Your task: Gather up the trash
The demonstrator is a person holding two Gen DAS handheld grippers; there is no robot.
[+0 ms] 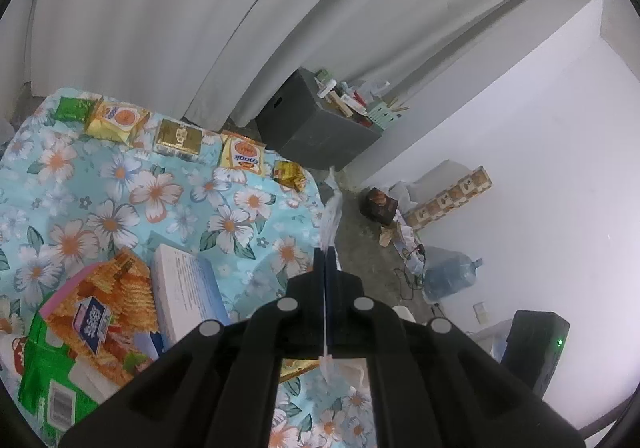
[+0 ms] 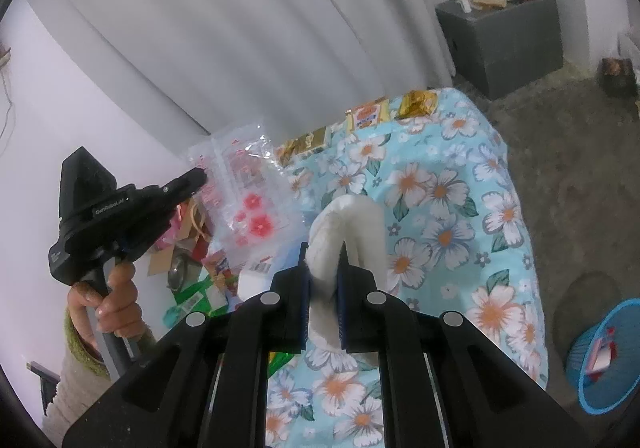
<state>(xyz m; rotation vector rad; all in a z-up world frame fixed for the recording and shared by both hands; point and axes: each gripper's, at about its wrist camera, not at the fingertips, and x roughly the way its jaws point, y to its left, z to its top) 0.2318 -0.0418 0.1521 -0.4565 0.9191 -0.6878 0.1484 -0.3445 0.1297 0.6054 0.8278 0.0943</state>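
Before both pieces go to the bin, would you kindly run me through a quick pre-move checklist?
1. Left gripper shut on the clear plastic bag: ok.
2. Right gripper shut on the white crumpled tissue: ok.
3. Blue trash basket in view, on the floor right of the table: ok.
4. Basket has room: ok, only a few scraps inside.
5. Bag clear of the snack packets: cannot tell.

"enaak" on yellow snack packet (image 1: 241, 159), "GenRobot.AI" on left gripper (image 2: 192, 179)
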